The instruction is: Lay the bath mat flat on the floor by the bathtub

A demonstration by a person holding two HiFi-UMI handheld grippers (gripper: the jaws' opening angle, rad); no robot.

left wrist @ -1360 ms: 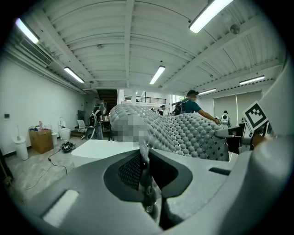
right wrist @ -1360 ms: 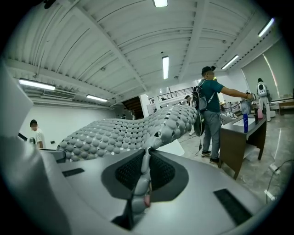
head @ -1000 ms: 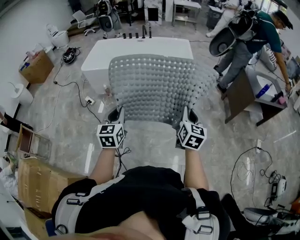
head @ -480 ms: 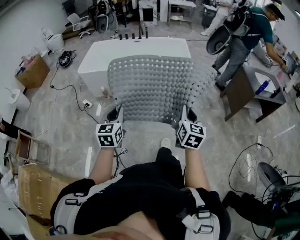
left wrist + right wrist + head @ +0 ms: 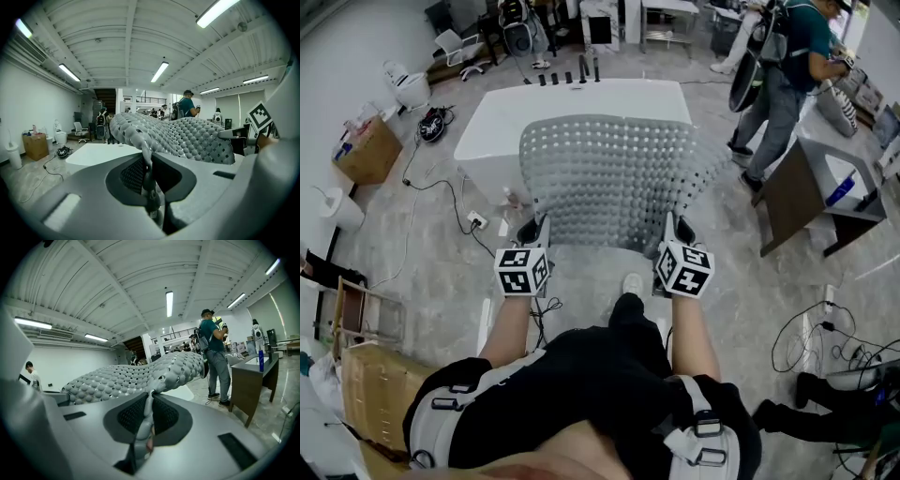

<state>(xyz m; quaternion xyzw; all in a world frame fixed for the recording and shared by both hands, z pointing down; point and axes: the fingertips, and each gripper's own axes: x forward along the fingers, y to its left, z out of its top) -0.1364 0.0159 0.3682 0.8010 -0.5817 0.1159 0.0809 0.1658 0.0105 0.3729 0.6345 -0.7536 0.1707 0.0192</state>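
Holding the grey bubbled bath mat (image 5: 614,178) by its near edge, I have the left gripper (image 5: 533,231) clenched on the corner at 8 o'clock and the right gripper (image 5: 675,230) clenched on the corner at 4 o'clock. Each gripper view shows the rubber rim pinched thin between the jaws. The mat hangs in the air, spread roughly level ahead of me. From the head view it overlaps the near side of the white bathtub (image 5: 572,105) at 12 o'clock, so none of it lies on the floor (image 5: 422,253) yet. To do this step well, I judge that both hands should sink evenly and stay well apart, so the sheet stays taut. The far edge should touch down first, just beside the tub's near wall, and then I would draw the near edge toward 6 o'clock. The far corner at 2 o'clock droops and could tuck under, so I would watch it. A socket block (image 5: 477,221) with its cable lies on the floor at 9 o'clock, and I would land the mat clear of it. I would let go only once the whole sheet rests flat.
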